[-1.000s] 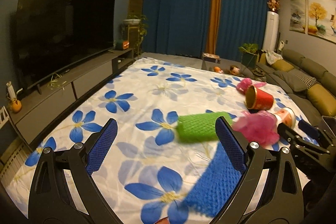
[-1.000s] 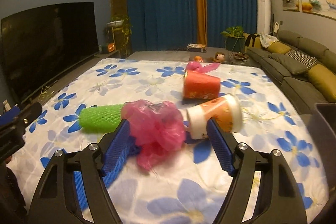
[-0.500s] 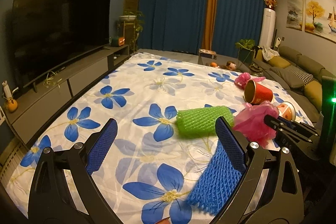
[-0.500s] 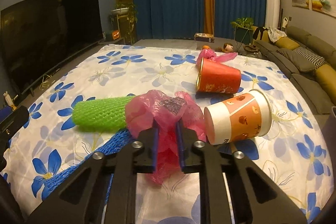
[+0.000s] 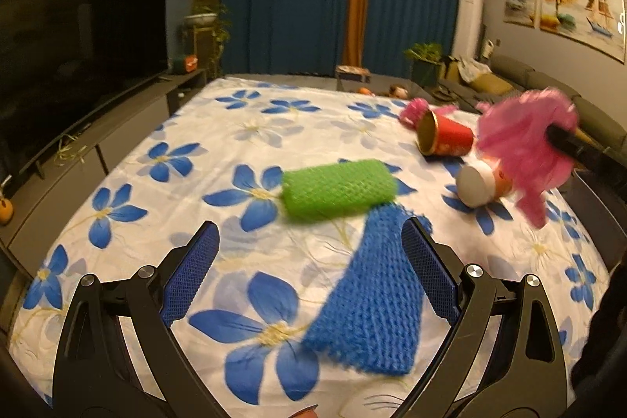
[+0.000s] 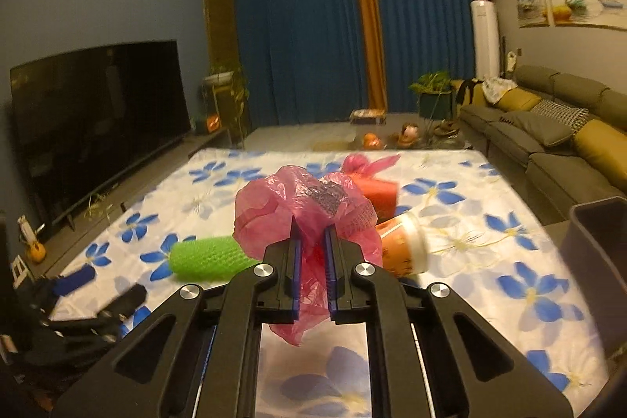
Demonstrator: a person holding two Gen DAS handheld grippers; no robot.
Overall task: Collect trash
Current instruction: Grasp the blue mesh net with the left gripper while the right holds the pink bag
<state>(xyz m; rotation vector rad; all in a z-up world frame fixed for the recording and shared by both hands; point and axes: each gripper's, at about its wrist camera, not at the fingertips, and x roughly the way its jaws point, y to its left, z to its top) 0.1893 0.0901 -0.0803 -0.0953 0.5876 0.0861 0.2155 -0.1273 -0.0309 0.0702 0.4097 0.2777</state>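
My right gripper (image 6: 312, 236) is shut on a crumpled pink plastic bag (image 6: 298, 210) and holds it lifted above the flowered cloth; the bag also shows in the left wrist view (image 5: 525, 143). My left gripper (image 5: 309, 241) is open and empty, low over the cloth, with a blue foam net (image 5: 372, 304) between its fingers and a green foam net (image 5: 339, 189) just beyond. A white-and-orange paper cup (image 5: 480, 185) and a red paper cup (image 5: 444, 138) lie on their sides at right. A second pink bag (image 5: 415, 108) lies behind the red cup.
A flowered cloth (image 5: 235, 128) covers the table. A dark bin (image 6: 599, 245) stands at the table's right edge. A TV (image 5: 74, 53) on a low cabinet runs along the left. A sofa (image 6: 556, 136) stands at right.
My right gripper closed on the pink bag and lifted it up off the cloth. My left gripper stayed open and moved slightly forward over the blue net.
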